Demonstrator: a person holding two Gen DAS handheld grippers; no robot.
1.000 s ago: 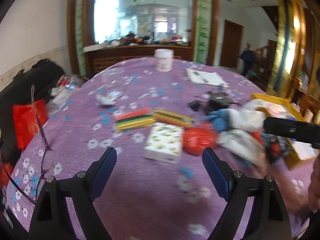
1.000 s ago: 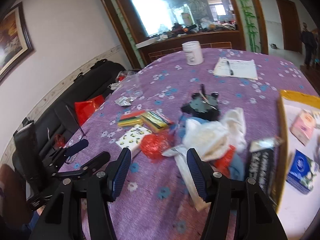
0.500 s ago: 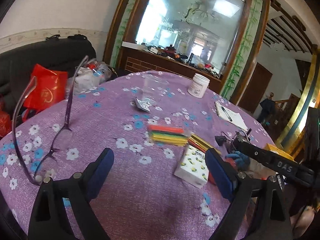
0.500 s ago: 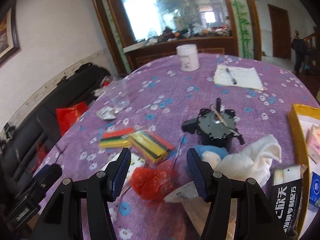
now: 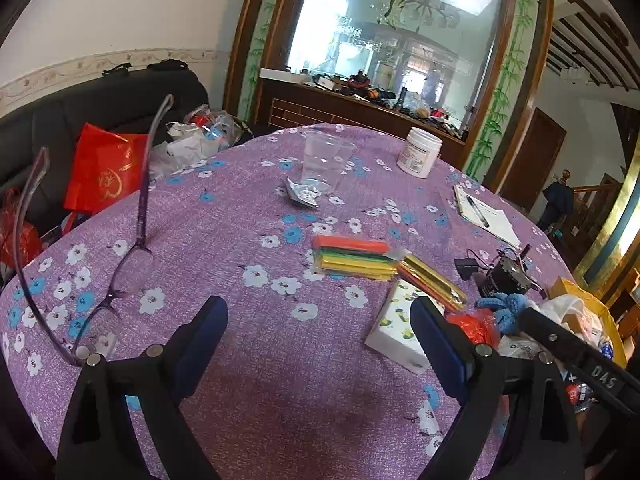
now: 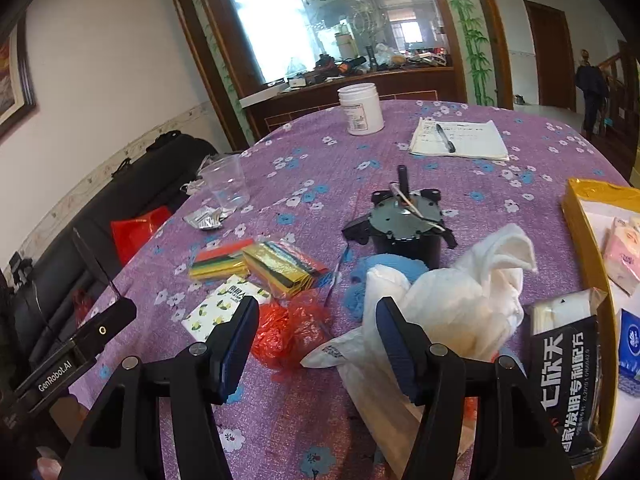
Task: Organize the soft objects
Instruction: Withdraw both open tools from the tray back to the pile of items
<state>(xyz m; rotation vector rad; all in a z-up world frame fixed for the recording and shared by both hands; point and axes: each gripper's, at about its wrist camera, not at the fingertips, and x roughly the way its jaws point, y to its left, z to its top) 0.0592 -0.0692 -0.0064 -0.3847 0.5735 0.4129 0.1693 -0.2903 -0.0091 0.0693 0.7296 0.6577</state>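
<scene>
A heap of soft things lies on the purple flowered tablecloth: a white cloth [image 6: 460, 292], a blue cloth [image 6: 384, 268] under it, and a crumpled red plastic bag [image 6: 288, 332]. My right gripper [image 6: 318, 332] hovers just before the heap. Its jaws are opening, and the red bag lies low between the fingertips with the pads off it. A lemon-print tissue pack [image 5: 394, 328] and coloured flat packs [image 5: 352, 256] lie left of the heap. My left gripper [image 5: 320, 320] is open wide over bare tablecloth, its right finger in front of the tissue pack.
A yellow tray [image 6: 580, 232] with tissue packs sits at the right, a black packet [image 6: 564, 360] against it. A black motor [image 6: 404, 224], notepad [image 6: 460, 140], white jar [image 6: 360, 108] and clear cup [image 6: 224, 180] stand farther back. Purple glasses [image 5: 120, 272] lie at the left edge.
The left wrist view rolled and swung left, from the heap toward the glasses and sofa. My right gripper moved forward and lower, so the red bag and white cloth now lie closer.
</scene>
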